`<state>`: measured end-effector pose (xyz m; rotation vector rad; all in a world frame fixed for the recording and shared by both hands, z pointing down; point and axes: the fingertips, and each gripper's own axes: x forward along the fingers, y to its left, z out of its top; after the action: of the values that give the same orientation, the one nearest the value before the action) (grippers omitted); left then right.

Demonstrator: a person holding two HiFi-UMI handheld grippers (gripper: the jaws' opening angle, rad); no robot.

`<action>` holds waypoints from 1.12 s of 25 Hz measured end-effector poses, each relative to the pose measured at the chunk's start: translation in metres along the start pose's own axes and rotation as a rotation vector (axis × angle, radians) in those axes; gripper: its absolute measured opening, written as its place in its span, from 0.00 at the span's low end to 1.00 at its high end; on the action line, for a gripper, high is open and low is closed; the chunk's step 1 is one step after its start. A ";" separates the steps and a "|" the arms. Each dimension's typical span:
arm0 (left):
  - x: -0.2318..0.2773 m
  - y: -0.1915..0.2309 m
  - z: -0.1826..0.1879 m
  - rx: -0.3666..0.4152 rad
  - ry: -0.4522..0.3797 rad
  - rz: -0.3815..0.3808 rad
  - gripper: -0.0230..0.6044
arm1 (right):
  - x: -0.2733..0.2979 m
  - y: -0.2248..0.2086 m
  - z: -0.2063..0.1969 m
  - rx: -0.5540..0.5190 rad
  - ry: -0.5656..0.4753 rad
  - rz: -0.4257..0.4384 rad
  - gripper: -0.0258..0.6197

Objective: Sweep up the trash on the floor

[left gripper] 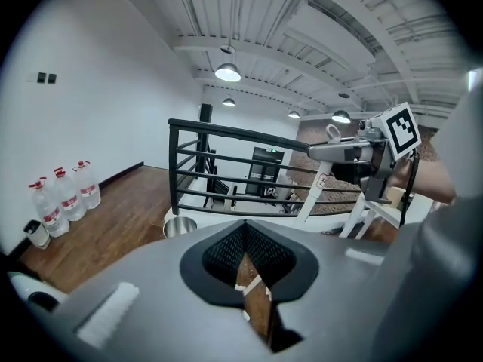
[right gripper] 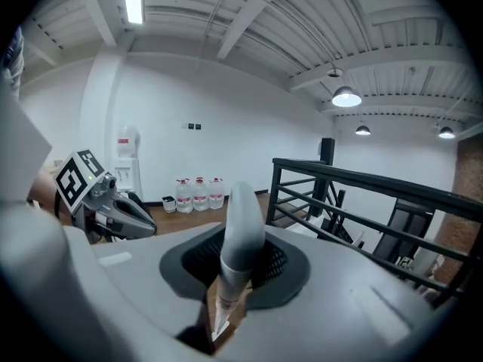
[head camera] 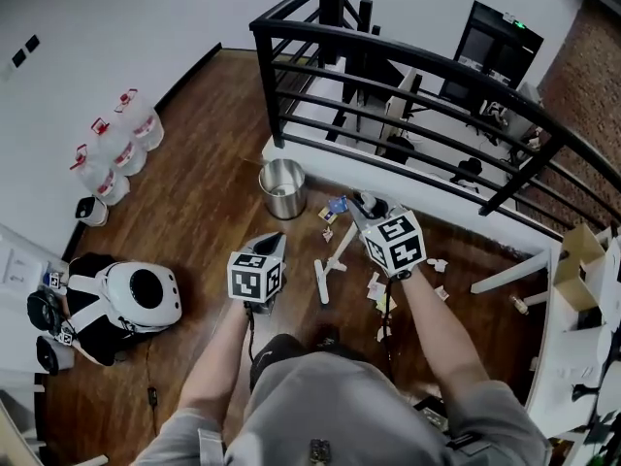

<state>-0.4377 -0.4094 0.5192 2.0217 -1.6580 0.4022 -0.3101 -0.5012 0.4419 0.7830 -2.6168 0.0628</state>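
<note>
The trash [head camera: 376, 285], little bits of paper, lies on the wood floor [head camera: 209, 144] just under my right gripper [head camera: 365, 216], with more bits near the metal bin [head camera: 281, 190]. My right gripper is closed tight on the broom handle [right gripper: 241, 217], so I can push the broom head [head camera: 321, 284] at the bits. The broom head sits just left of the pile. My left gripper [head camera: 272, 244] is pinched together with nothing in it. I think I hold it off to the side to keep it out of the way.

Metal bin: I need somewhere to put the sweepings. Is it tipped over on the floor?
No, the metal bin stands upright on the wooden floor, its open mouth facing up.
</note>
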 end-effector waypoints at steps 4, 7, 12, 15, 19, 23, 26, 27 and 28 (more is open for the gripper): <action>0.023 0.009 0.021 0.014 0.007 -0.020 0.05 | 0.037 -0.014 0.024 0.005 -0.035 -0.014 0.13; 0.043 0.023 0.035 0.032 0.014 -0.045 0.05 | 0.075 -0.023 0.038 0.019 -0.048 -0.044 0.13; 0.080 0.057 0.057 0.049 0.028 -0.104 0.05 | 0.136 -0.043 0.057 0.039 -0.043 -0.104 0.13; 0.104 0.088 0.069 0.050 0.045 -0.142 0.05 | 0.166 -0.062 0.068 0.055 -0.039 -0.158 0.13; 0.138 0.127 0.082 0.067 0.078 -0.202 0.05 | 0.192 -0.091 0.067 0.094 -0.008 -0.258 0.13; 0.167 0.146 0.099 0.106 0.117 -0.276 0.05 | 0.197 -0.109 0.038 0.165 0.067 -0.356 0.13; 0.182 0.149 0.111 0.130 0.125 -0.313 0.05 | 0.190 -0.116 0.004 0.234 0.137 -0.416 0.13; 0.186 0.148 0.113 0.134 0.128 -0.324 0.05 | 0.184 -0.116 -0.007 0.248 0.159 -0.431 0.13; 0.189 0.145 0.113 0.137 0.132 -0.334 0.05 | 0.177 -0.114 -0.017 0.255 0.175 -0.443 0.13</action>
<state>-0.5468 -0.6482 0.5491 2.2680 -1.2144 0.5265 -0.3769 -0.6856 0.5193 1.3613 -2.2422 0.3261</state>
